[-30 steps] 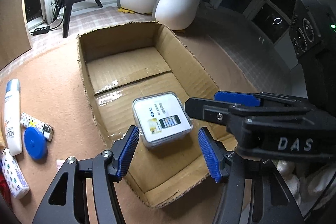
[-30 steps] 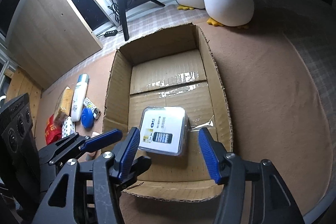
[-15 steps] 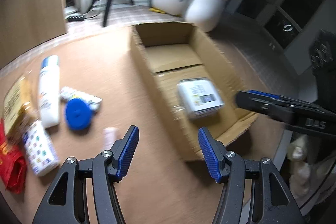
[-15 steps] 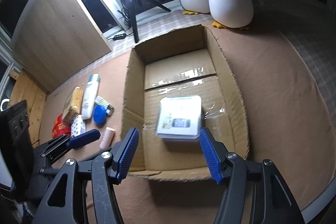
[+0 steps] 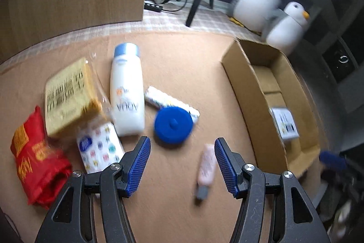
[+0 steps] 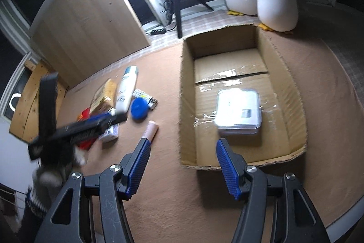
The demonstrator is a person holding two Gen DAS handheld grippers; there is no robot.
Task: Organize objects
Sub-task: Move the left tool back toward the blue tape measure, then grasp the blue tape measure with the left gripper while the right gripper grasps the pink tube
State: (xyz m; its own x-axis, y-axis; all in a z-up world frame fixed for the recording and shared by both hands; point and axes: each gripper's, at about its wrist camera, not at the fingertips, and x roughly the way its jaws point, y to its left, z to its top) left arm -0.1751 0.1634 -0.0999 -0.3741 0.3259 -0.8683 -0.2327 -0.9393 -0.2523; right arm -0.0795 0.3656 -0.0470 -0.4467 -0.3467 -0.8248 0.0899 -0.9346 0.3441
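Between the open, empty left tool [image 5: 182,159] and the cardboard box [image 5: 254,92] lies a pink tube [image 5: 206,166], perhaps plastic; right tool [image 6: 182,159] likewise empty.

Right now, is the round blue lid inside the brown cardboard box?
No, the round blue lid lies on the mat outside the brown cardboard box, which holds only a clear plastic case.
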